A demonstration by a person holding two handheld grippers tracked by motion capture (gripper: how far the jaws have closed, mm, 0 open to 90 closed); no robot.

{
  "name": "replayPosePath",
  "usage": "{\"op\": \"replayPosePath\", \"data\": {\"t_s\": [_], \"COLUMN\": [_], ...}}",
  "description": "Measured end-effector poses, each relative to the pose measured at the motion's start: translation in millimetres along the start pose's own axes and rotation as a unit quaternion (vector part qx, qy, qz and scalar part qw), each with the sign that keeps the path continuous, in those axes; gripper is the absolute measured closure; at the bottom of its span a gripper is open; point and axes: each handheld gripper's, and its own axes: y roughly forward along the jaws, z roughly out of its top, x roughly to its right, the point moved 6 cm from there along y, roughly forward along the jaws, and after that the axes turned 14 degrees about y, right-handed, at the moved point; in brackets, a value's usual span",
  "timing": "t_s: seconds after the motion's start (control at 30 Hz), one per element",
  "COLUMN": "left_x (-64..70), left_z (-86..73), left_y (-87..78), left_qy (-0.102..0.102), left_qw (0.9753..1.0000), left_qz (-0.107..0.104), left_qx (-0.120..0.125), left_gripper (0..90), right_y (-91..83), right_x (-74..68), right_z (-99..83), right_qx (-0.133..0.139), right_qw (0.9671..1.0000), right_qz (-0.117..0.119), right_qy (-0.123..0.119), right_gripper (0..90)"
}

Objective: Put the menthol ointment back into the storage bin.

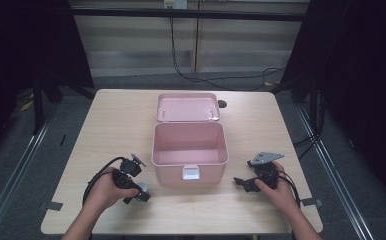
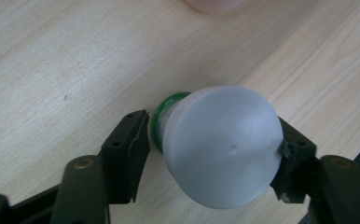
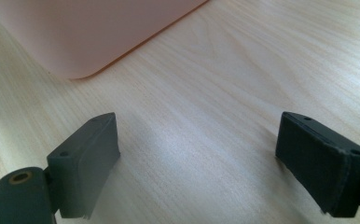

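An open pink box (image 1: 167,173) stands mid-table, its inside bare, with a white latch (image 1: 191,173) on the front wall. Its pink lid (image 1: 187,106) lies flat behind it. My left gripper (image 1: 139,194) is left of the box's front, shut on a small jar with a frosted white cap and green ring (image 2: 222,144), low over the wood. The jar (image 1: 143,194) points its cap back at the left gripper's (image 2: 213,154) camera. My right gripper (image 1: 241,184) sits right of the box, open with nothing in it. In the right gripper (image 3: 199,158) view, the box corner (image 3: 75,32) lies just ahead.
The light wooden table (image 1: 111,125) has bare room left, right and in front of the box. A small dark round thing (image 1: 222,104) sits beside the lid's right end. Cables run across the floor (image 1: 216,80) beyond the table's far edge.
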Motion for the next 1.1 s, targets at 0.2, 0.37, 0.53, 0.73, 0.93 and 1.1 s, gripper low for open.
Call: {"op": "replayPosePath", "data": {"t_s": [0.2, 0.37, 0.53, 0.73, 0.93, 1.1], "left_x": [1.1, -2.2, -3.2, -4.8, -7.0, -10.2], "left_z": [1.0, -0.4, -1.8, 1.2, 5.5, 8.6], "left_y": [-4.2, -11.9, -16.5, -29.1, -43.3, -54.2], "left_qy": [0.006, -0.001, -0.007, -0.011, -0.018, -0.016], "left_qw": [0.9999, 0.9999, 1.0000, 0.9999, 0.9995, 0.9994], "left_qz": [0.015, 0.013, 0.005, 0.008, 0.011, 0.012], "left_qx": [-0.002, 0.002, 0.004, 0.009, 0.026, 0.028], "left_gripper": [46.0, 50.1, 50.2, 50.2, 50.2, 50.2], "right_y": [0.0, 0.0, 0.0, 0.0, 0.0, 0.0], "right_x": [-0.1, 0.0, -0.1, 0.0, 0.0, 0.0], "right_z": [0.0, 0.0, 0.0, 0.0, 0.0, 0.0], "right_qx": [0.000, 0.000, 0.000, 0.000, 0.000, 0.000], "right_qw": [1.0000, 1.0000, 1.0000, 1.0000, 1.0000, 1.0000], "right_qz": [0.000, 0.000, 0.000, 0.000, 0.000, 0.000], "right_qy": [0.000, 0.000, 0.000, 0.000, 0.000, 0.000], "right_gripper": [12.5, 12.5, 12.5, 12.5, 12.5, 12.5]}}
